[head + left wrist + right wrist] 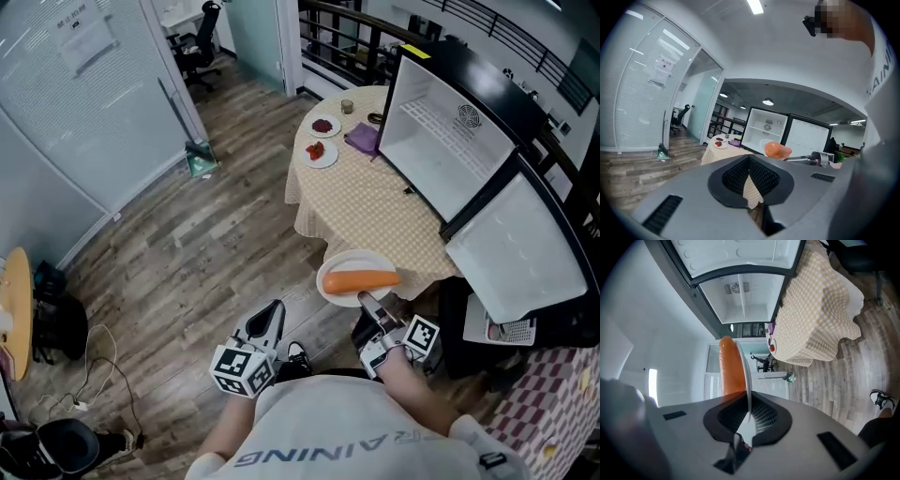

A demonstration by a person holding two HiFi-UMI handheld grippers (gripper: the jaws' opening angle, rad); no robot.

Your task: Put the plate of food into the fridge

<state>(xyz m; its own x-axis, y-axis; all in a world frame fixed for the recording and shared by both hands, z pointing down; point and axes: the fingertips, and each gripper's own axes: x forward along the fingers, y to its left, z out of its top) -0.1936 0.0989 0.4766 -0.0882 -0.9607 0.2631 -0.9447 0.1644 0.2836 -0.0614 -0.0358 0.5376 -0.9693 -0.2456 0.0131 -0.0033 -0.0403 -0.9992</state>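
A white plate [342, 265] carrying a long orange piece of food [361, 279] hangs in the air just off the near edge of the table. My right gripper [368, 302] is shut on the plate's near rim. Along its jaws the plate's rim [746, 376] shows as a thin white edge, with the orange food [730, 366] beside it. The white fridge [441, 141] stands open to the right of the table, its shelves bare. My left gripper [274, 311] is low at the left, shut with nothing in it [749, 161]. From there I see the orange food [777, 150] before the fridge [764, 129].
A round table with a checked cloth [366, 202] holds two small plates of red food [321, 150], a purple cloth [363, 139] and a cup [347, 106]. The fridge door [520, 248] swings out at right. A dustpan [199, 161] leans on the glass partition.
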